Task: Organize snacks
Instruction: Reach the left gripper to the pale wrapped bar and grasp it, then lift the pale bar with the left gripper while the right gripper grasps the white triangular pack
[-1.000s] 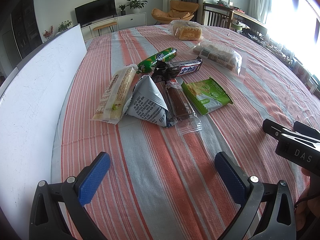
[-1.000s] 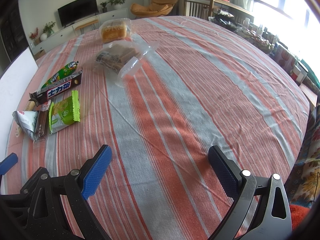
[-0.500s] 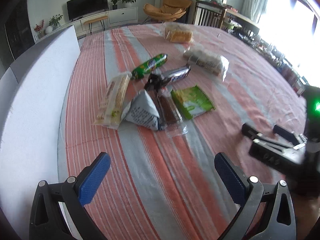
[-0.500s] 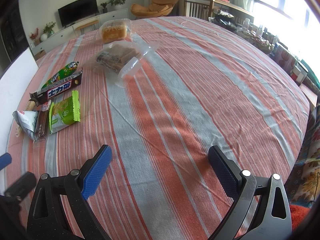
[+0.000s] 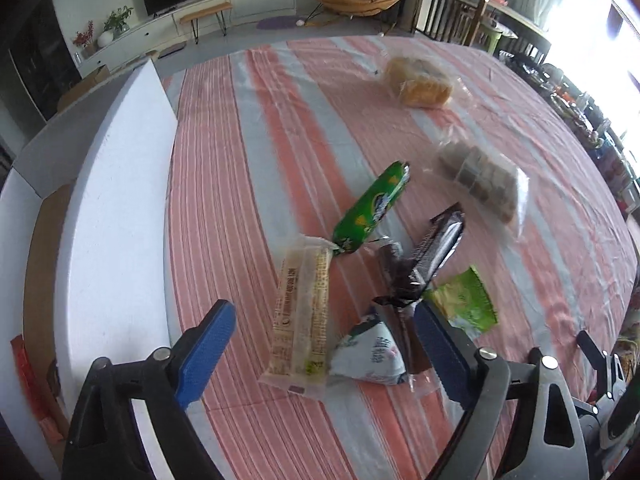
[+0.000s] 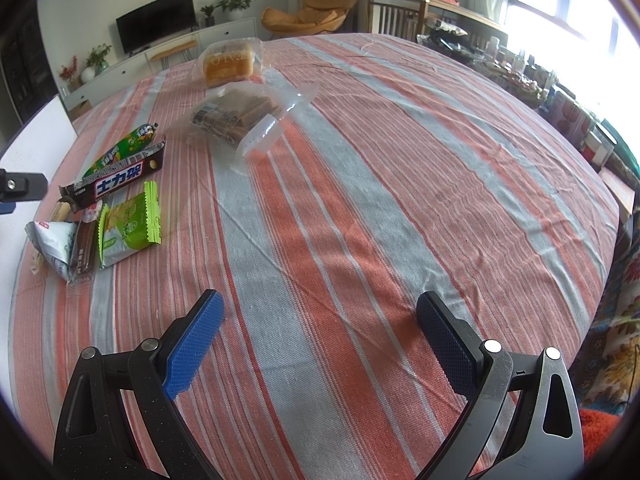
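Your left claw (image 5: 324, 346) hides part of the brown bar (image 5: 404, 320) behind its right finger, and motion blur smears the cookie bag (image 5: 480, 182). The snacks sit clustered on the counter (image 6: 360, 200), just beside the white board (image 5: 116, 216). Since a second ago your left claw has moved in over the cracker pack (image 5: 302, 312). Both claws gape apart, holding nothing; the right claw (image 6: 316, 334) hasn't moved.

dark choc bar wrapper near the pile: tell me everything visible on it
The chocolate bar is long, in a glossy dark-brown wrapper with a white panel of blue Chinese lettering and crimped ends. It looks sealed and lies on the striped cloth beside the green tube, its near end resting on the pile's clear-wrapped brown bar.
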`<action>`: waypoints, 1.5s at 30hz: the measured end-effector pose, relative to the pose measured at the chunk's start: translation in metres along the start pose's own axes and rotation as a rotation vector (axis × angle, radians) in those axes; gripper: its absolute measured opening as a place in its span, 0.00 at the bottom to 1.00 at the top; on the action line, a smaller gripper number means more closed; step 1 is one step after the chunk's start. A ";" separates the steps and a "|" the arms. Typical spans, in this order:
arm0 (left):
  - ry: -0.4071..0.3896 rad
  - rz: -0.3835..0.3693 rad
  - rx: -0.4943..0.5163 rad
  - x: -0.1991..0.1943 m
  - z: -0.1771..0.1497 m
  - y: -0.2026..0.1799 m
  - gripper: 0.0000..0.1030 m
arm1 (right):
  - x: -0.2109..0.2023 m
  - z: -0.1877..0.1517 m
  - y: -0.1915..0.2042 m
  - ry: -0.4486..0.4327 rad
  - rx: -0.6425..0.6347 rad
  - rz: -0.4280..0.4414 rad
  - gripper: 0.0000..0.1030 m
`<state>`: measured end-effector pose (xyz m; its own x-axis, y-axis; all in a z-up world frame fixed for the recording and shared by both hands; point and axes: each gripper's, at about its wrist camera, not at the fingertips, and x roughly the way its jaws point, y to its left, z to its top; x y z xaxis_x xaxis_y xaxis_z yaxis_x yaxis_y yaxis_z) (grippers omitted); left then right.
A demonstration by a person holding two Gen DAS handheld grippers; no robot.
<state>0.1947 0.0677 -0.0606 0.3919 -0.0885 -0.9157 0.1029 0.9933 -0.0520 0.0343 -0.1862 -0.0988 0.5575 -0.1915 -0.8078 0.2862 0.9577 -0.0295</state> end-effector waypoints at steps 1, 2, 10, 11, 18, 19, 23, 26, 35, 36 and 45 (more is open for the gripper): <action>0.014 0.006 -0.016 0.007 -0.001 0.003 0.80 | 0.000 0.000 0.000 0.000 0.000 0.000 0.96; 0.020 0.014 -0.036 0.013 -0.001 0.007 0.78 | 0.000 0.000 0.000 0.000 0.000 0.000 0.96; 0.012 0.003 -0.119 0.037 -0.011 0.017 0.72 | 0.000 0.000 0.000 0.000 0.000 0.000 0.96; 0.005 0.018 -0.106 0.036 -0.012 0.014 0.64 | 0.000 0.000 0.000 0.000 0.000 0.000 0.96; -0.038 0.001 -0.133 0.022 -0.023 0.017 0.29 | 0.000 -0.001 0.000 -0.001 0.000 0.000 0.96; -0.050 0.000 -0.135 0.017 -0.027 0.018 0.29 | 0.000 -0.001 0.000 -0.001 0.000 0.000 0.96; -0.093 -0.023 -0.146 -0.003 -0.039 0.018 0.29 | -0.001 -0.001 0.000 -0.001 0.000 0.000 0.96; -0.125 -0.047 -0.143 -0.021 -0.049 0.015 0.29 | -0.001 -0.001 0.000 -0.001 0.000 0.000 0.96; -0.194 -0.138 -0.091 -0.070 -0.076 -0.003 0.29 | -0.001 -0.001 0.000 -0.001 0.000 0.000 0.96; -0.201 -0.148 -0.085 -0.076 -0.078 -0.005 0.29 | -0.001 -0.001 0.000 -0.001 0.000 0.000 0.96; -0.230 -0.208 -0.067 -0.109 -0.101 -0.004 0.29 | -0.001 -0.001 0.000 -0.002 0.000 0.001 0.96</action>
<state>0.0593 0.0811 -0.0014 0.5657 -0.2974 -0.7691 0.1448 0.9540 -0.2624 0.0326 -0.1862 -0.0984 0.5595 -0.1905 -0.8066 0.2853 0.9580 -0.0284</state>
